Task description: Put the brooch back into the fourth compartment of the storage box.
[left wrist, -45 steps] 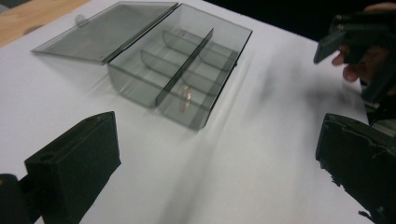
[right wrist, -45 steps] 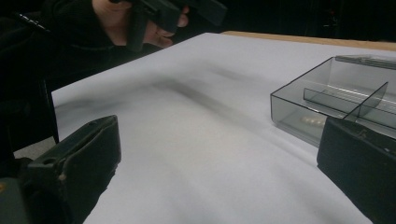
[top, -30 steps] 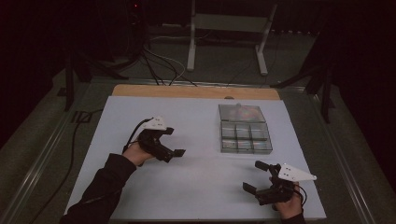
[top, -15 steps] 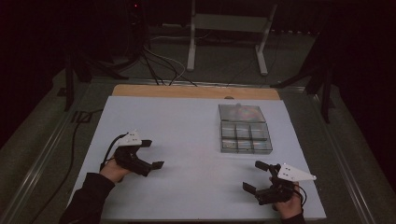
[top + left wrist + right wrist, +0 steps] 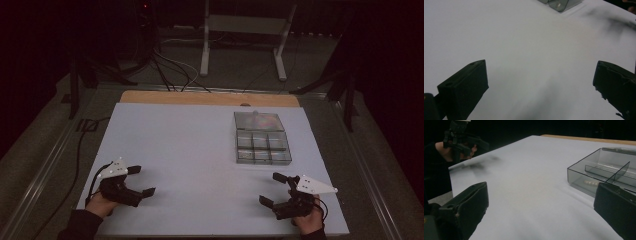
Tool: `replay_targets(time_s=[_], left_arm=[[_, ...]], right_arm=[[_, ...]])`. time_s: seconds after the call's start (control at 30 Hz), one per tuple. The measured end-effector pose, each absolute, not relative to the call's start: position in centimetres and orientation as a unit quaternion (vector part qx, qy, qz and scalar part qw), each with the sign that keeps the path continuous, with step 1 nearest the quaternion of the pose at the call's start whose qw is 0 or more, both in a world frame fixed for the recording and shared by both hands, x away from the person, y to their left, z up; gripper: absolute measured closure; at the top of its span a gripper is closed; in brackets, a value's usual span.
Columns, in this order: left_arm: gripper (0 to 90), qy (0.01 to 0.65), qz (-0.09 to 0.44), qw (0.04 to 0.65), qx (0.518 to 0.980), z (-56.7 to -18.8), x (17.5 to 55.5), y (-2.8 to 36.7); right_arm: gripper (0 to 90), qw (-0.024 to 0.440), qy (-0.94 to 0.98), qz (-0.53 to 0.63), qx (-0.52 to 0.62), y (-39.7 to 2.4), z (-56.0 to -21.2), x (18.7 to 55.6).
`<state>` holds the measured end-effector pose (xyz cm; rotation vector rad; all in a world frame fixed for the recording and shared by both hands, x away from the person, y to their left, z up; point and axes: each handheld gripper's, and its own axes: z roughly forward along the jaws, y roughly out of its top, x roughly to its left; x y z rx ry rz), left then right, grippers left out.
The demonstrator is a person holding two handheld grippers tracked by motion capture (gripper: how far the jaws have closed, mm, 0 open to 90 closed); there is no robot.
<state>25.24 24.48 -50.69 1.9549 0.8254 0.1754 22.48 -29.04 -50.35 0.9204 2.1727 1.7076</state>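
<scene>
The left gripper (image 5: 141,181) sits near the front left corner of the white tabletop (image 5: 190,150), held in the person's left hand (image 5: 100,205). Its jaws are spread wide with only bare tabletop between them, and they grip nothing; in the left gripper view the two black jaws stand far apart at the lower corners of the picture. The right gripper (image 5: 274,189) sits near the front right corner of the tabletop, held in the person's right hand (image 5: 310,225). Its jaws are likewise spread wide and hold nothing; in the right gripper view bare tabletop lies between them. A clear compartment box (image 5: 262,145) rests flat on the right half of the tabletop, closer to the far edge than to the front edge. Its hinged lid (image 5: 258,121) lies open and flat on the far side of the box. The box is divided by partitions into small compartments. In the right gripper view, small pale items (image 5: 591,182), too small to identify, lie in the compartment nearest the front left corner of the box. The right gripper is near the front edge of the box without touching it. The left gripper is well apart from the box. The two grippers are well apart from each other along the front edge.
</scene>
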Motion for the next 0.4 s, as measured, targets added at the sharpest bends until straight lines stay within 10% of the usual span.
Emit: replay_targets(time_s=[0.4], left_arm=[[1.4,0.341,0.073,0.484,0.803,-51.79,24.26,24.76]], right_arm=[[0.0,0.112,0.741,0.582,0.315,-29.02,-50.4,22.6]])
